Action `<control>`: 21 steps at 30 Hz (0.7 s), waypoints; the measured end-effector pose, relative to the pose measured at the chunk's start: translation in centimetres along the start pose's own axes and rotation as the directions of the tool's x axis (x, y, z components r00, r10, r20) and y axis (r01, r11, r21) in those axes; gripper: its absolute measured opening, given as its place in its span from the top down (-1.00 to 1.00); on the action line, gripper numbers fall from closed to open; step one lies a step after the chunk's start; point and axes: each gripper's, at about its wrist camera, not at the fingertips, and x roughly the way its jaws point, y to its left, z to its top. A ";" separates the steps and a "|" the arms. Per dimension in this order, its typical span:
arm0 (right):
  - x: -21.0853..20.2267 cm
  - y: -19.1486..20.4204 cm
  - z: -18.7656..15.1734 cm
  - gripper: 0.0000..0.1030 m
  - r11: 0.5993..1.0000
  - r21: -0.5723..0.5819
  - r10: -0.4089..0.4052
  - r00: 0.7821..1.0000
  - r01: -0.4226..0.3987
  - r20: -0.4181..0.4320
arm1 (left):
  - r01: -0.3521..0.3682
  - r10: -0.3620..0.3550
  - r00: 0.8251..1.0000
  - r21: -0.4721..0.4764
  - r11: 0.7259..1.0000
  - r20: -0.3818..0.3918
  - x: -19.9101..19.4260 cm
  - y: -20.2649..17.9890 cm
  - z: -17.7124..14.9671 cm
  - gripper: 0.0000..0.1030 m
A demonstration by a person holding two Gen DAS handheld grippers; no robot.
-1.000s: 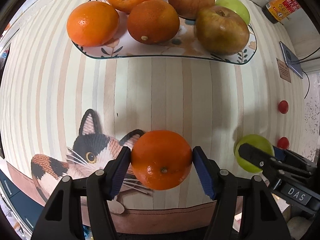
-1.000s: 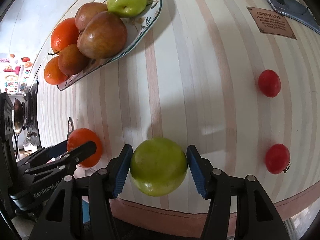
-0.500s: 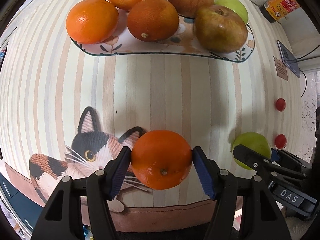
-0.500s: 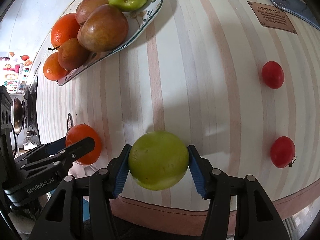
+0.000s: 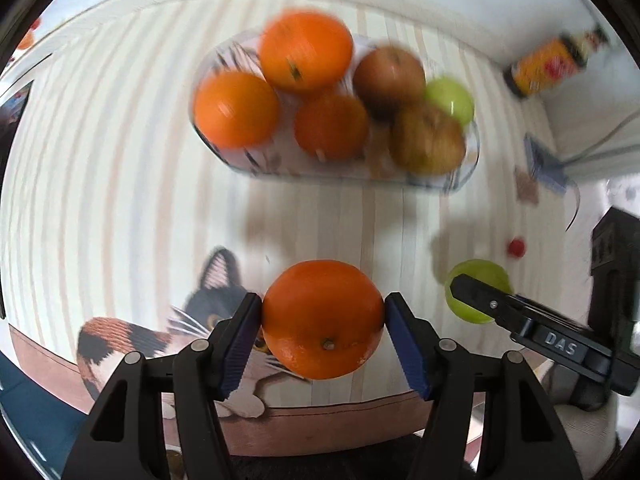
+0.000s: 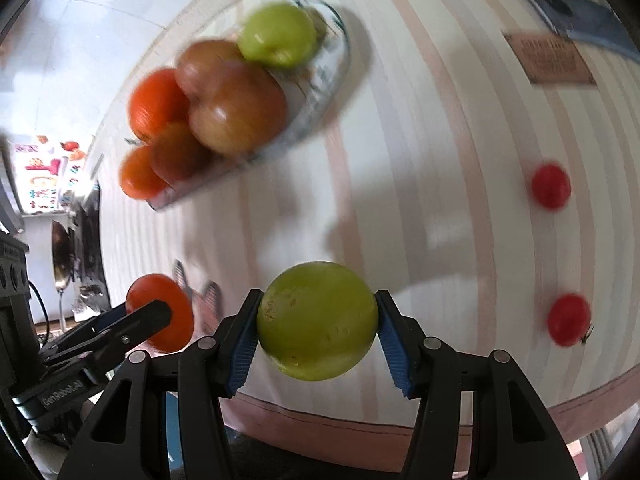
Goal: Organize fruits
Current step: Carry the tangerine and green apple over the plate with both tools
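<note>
Two hand-held grippers stayed clamped: left (image 5: 323, 330) on an orange (image 5: 323, 318), right (image 6: 316, 330) on an apple (image 6: 317, 320), the plate (image 5: 460, 184) ahead of both.

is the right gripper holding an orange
No, the right gripper is clamped on a green apple; the orange sits in the left gripper.

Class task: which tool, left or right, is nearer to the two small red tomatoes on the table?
Right. The right tool, holding the green apple, has the tomatoes just beside it; the left tool, holding the orange, lies beyond.
</note>
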 end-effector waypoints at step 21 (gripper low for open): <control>0.9 14.4 12.7 -0.13 0.955 -0.249 -0.135 0.983 0.164 0.128 | 0.018 -0.017 1.000 -0.153 0.988 0.006 0.1 7.9 17.0 -0.19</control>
